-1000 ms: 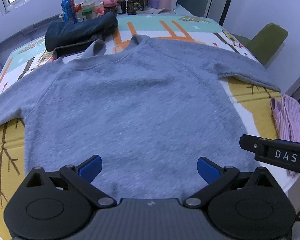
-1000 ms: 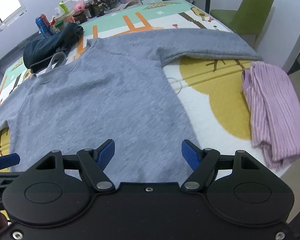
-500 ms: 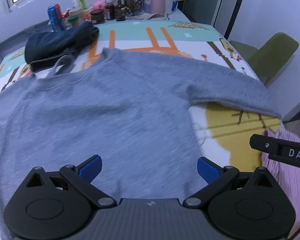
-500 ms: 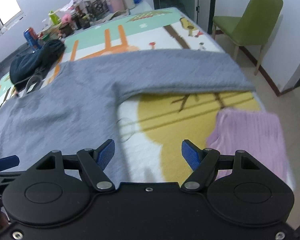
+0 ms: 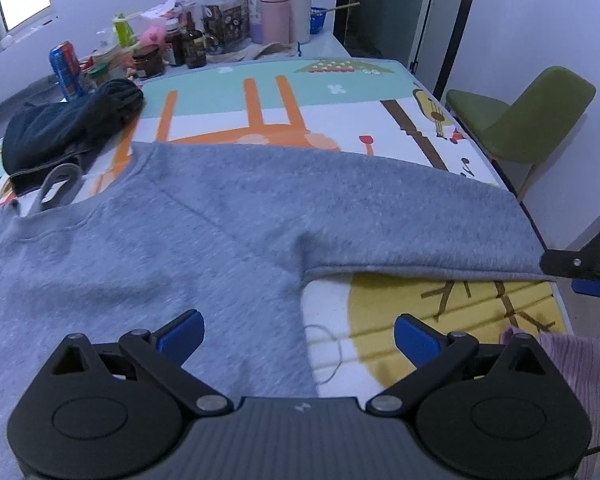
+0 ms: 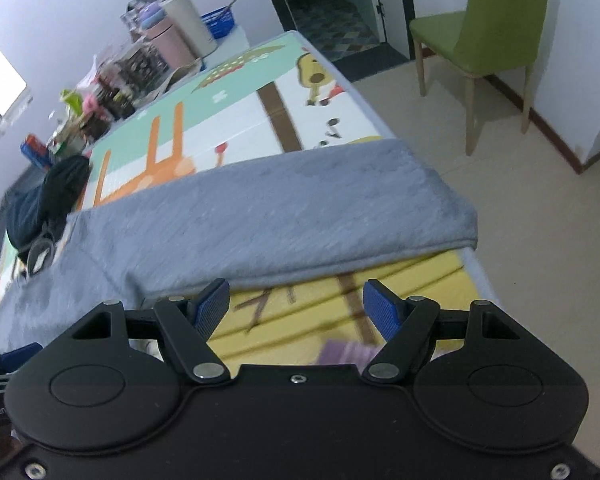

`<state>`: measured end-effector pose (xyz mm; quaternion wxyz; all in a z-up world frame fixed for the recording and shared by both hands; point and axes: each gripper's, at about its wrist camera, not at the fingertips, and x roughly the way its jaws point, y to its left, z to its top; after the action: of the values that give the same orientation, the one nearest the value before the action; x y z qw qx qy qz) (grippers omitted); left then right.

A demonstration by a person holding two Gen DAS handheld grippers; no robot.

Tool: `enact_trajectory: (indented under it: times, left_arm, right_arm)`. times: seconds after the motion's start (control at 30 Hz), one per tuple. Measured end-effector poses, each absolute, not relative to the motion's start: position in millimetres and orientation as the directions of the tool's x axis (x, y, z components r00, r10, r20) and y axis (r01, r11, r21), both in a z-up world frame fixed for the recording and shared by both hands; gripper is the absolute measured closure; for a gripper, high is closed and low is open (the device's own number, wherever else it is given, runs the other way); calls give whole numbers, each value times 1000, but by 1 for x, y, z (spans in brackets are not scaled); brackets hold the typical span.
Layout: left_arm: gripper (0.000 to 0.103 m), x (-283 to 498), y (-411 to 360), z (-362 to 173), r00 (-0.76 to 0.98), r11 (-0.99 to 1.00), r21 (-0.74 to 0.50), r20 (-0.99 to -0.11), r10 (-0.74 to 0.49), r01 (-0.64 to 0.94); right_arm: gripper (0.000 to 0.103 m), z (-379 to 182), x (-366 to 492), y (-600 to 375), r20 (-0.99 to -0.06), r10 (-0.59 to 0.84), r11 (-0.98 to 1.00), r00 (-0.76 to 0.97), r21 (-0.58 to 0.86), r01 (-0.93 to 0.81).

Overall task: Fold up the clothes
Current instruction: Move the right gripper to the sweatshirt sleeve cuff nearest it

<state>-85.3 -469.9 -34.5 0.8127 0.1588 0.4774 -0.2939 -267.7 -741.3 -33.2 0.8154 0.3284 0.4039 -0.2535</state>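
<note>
My left gripper [image 5: 299,330] hangs over the near part of the table with its 2 blue pads spread wide and nothing between them. Below it lies the grey sweatshirt [image 5: 148,256], spread flat on the play mat [image 5: 324,96]; the left pad sits over the sweatshirt's body, the right pad over bare yellow mat beside the side seam. A loose loop of white thread [image 5: 332,344] lies on the mat just beside that seam.

My right gripper [image 6: 297,308] is also spread wide and empty, its 2 pads above the yellow patch of the mat, just short of the lower edge of the sweatshirt's right sleeve [image 6: 300,208]. That sleeve stretches straight out across the mat, and its cuff end reaches the table's edge. In the left view I see the right gripper's tip at the far right, close to that cuff. A folded pink ribbed garment [image 5: 568,364] lies at the near right corner of the mat, apart from the sweatshirt; in the right view it is only a blurred strip behind the gripper body.

Farther on, a dark bundle of clothes [image 5: 68,128] sits beside the sweatshirt's collar. Beyond it I see bottles and jars [image 5: 188,44] crowded along the table's back edge, and a green chair [image 6: 496,32] standing on the floor to the right.
</note>
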Motion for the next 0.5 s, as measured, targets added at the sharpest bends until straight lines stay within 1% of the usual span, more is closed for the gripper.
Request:
enact_trajectory:
  times: [0.37, 0.5]
  left_arm:
    - [0, -73, -535, -52, 361, 741, -11, -868, -340, 671]
    - [0, -70, -558, -59, 357, 717, -4, -866, -351, 697]
  right_arm:
    - [31, -99, -316, -857, -845, -67, 446, 531, 451, 773]
    - [31, -123, -327, -892, -827, -28, 380, 562, 511, 771]
